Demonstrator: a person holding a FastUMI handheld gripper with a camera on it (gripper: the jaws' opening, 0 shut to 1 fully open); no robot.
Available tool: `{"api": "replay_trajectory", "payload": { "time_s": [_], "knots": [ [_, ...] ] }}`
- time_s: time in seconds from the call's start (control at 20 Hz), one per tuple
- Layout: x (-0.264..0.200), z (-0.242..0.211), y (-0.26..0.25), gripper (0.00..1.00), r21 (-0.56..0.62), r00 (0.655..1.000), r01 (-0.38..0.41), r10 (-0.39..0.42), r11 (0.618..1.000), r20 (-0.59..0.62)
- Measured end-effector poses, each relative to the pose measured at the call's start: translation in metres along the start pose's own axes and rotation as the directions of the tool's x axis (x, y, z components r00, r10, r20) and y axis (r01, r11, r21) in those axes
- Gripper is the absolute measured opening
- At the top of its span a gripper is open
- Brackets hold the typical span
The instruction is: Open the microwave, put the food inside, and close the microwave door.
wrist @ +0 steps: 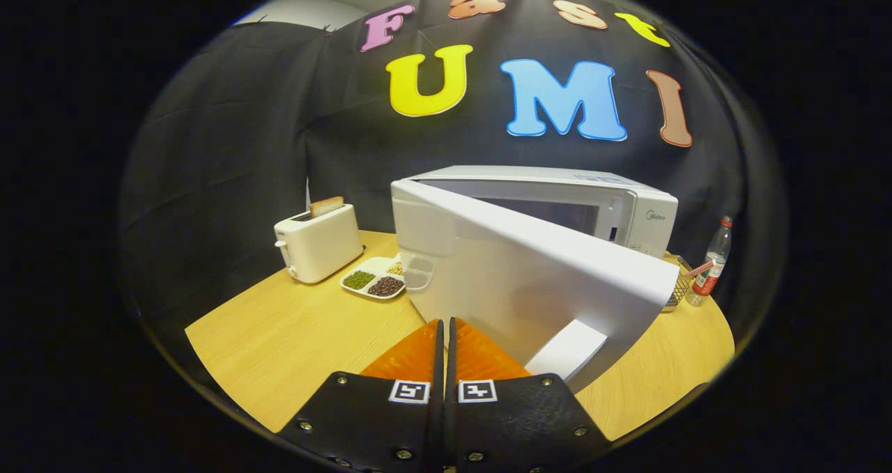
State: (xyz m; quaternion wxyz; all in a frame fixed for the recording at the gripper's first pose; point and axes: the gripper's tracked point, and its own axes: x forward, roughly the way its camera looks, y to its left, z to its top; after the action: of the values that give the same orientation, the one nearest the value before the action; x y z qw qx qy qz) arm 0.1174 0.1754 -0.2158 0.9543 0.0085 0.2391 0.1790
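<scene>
Microwave [627,208] door [529,278] hangs ajar just ahead of my tongs [446,334], whose orange fingers [411,354] are pressed together, empty. The door's free edge swings toward 4 o'clock, its long face running 10 to 4. Bare table [279,340] lies open at 9. I count one toaster [317,243], one divided tray [373,278], one bottle [711,264].
</scene>
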Motion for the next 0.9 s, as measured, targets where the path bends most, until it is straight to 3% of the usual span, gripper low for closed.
{"api": "replay_trajectory", "payload": {
  "time_s": [0.3, 0.9],
  "knots": [
    [0.03, 0.013, -0.049, 0.01, 0.032, 0.996, 0.082, -0.083, 0.996, 0.017],
    [0.099, 0.027, -0.12, 0.01, 0.076, 0.984, 0.175, -0.177, 0.982, 0.023]
  ]
}}
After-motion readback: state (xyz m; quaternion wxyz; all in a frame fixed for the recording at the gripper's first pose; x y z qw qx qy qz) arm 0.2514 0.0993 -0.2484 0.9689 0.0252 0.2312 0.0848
